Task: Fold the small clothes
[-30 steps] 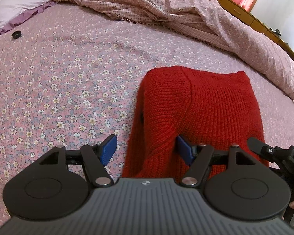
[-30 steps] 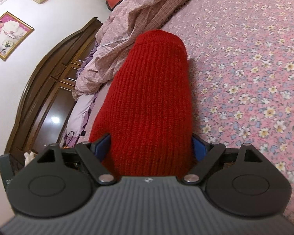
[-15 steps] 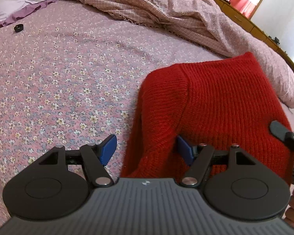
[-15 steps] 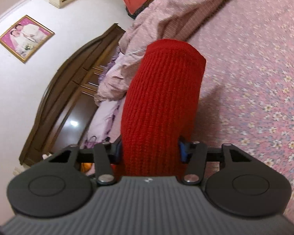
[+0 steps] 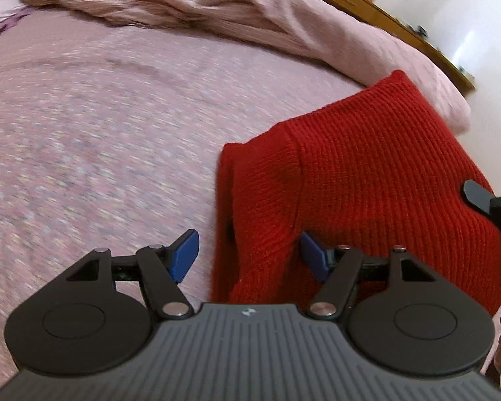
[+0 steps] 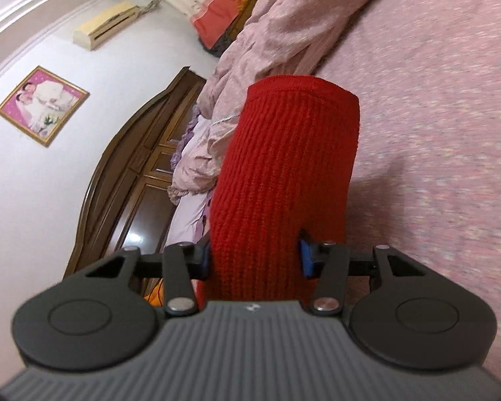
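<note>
A red knitted sweater [image 5: 367, 180] is lifted off the floral bedspread [image 5: 100, 140]. My right gripper [image 6: 255, 257] is shut on its thick folded edge [image 6: 284, 180], which stands up in front of the camera. My left gripper [image 5: 247, 255] has its jaws wide apart; the sweater's left edge hangs between the blue pads [image 5: 185, 254], touching only the right one as far as I can see. The right gripper's finger [image 5: 477, 195] shows at the right edge of the left wrist view.
A crumpled pink quilt [image 5: 217, 6] lies along the far side of the bed. A wooden headboard [image 6: 133, 173], a framed photo [image 6: 41, 105] and an air conditioner [image 6: 107, 28] show in the right wrist view. The bed's far edge [image 5: 457, 107] is near the sweater.
The right gripper closed on the sweater and lifted its side upward. Both cameras moved, and the sweater now stands clear of the bedspread. The left gripper stayed open.
</note>
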The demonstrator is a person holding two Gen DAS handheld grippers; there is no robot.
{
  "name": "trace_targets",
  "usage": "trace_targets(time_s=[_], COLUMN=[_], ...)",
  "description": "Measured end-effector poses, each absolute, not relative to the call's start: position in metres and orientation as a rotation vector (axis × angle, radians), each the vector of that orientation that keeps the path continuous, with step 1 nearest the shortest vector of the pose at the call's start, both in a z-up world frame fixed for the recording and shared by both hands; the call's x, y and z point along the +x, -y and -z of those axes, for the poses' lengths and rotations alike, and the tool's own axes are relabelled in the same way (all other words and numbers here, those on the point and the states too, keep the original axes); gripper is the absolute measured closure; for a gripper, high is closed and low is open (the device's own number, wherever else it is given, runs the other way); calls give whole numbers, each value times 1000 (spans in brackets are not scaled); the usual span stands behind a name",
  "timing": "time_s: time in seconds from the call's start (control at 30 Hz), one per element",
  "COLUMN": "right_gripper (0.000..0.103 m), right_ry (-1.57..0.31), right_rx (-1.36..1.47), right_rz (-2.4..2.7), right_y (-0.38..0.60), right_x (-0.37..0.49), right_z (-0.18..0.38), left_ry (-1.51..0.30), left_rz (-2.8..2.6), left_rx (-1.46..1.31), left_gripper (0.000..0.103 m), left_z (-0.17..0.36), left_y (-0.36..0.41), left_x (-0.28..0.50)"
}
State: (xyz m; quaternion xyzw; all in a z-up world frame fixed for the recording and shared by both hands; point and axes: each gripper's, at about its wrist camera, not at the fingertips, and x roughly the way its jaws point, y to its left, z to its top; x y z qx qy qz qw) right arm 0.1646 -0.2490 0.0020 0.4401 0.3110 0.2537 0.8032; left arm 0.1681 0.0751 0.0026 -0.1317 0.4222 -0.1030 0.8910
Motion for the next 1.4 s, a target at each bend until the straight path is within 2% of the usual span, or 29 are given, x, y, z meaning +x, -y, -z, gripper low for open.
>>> trace_targets(time_s=[0.23, 0.5, 0.77, 1.0, 1.1, 1.13, 1.2, 1.23, 1.4], right_gripper=[52, 52, 45, 41, 44, 48, 59, 70, 70], right_ry=[-678, -720, -755, -721, -626, -598, -592, -615, -648], right_rx=[989, 1027, 818, 677, 507, 457, 452, 463, 356], right_rz=[-484, -354, -262, -215, -134, -115, -135, -168, -180], right_y=[301, 340, 330, 311, 299, 293, 293, 290, 267], right_x=[131, 107, 107, 100, 89, 87, 88, 92, 109], right_z=[4, 38, 62, 37, 17, 12, 13, 15, 21], left_ry=[-914, -950, -953, -950, -942, -938, -933, -929, -920], left_rz=[312, 347, 330, 305, 292, 289, 281, 272, 229], left_rx=[-222, -147, -79, -73, -56, -50, -36, -25, 7], left_gripper=[31, 30, 29, 29, 29, 29, 29, 29, 29], left_z=[-1, 7, 15, 12, 10, 9, 9, 9, 12], left_y=[-20, 16, 25, 24, 26, 27, 28, 29, 26], left_x=[149, 138, 133, 127, 123, 121, 119, 117, 115])
